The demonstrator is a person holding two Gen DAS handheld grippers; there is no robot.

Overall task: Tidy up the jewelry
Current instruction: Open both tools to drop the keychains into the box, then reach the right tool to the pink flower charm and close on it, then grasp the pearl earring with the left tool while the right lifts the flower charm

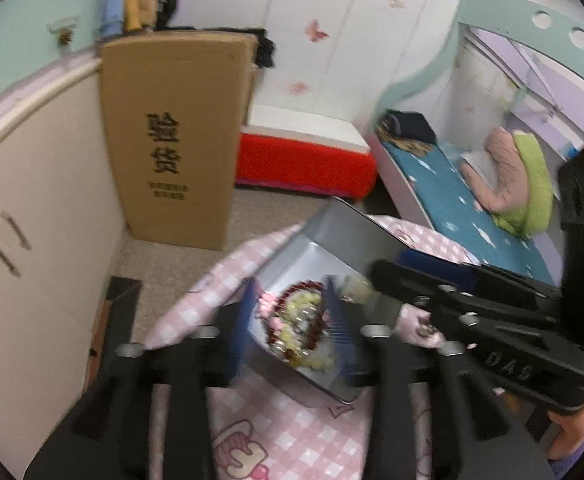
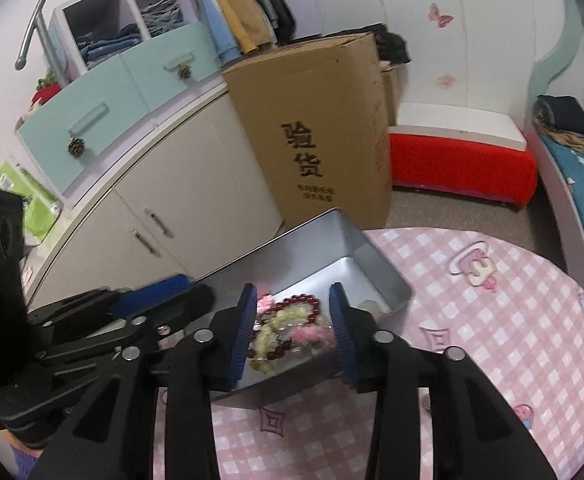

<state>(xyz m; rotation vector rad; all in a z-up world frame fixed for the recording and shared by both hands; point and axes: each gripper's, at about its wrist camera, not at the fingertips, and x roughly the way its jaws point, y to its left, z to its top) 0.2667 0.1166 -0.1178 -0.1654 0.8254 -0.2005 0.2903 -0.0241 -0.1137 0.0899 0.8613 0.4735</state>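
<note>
A silver metal tin point(image 1: 356, 236) stands open on the pink checked tablecloth point(image 1: 292, 440). In it lies a heap of bead jewelry: a dark red bracelet point(image 1: 292, 292), pale yellow-green beads point(image 1: 316, 360) and a pink flower piece point(image 2: 264, 302). My left gripper point(image 1: 292, 324) hangs over the heap with its blue pads apart, touching nothing. My right gripper point(image 2: 294, 332) hovers over the same heap point(image 2: 288, 332) from the other side, pads apart too. Each gripper shows in the other's view: the right one point(image 1: 384, 276) at the tin's right wall, the left one point(image 2: 188, 292) at the tin's point(image 2: 312, 240) left rim.
A tall cardboard box point(image 2: 324, 136) stands on the floor just beyond the table. A cream cabinet point(image 2: 164, 200) with teal drawers runs along the left. A red bench point(image 2: 460, 168) sits at the back, and a bed with a blue mattress point(image 1: 452, 200) lies on the right.
</note>
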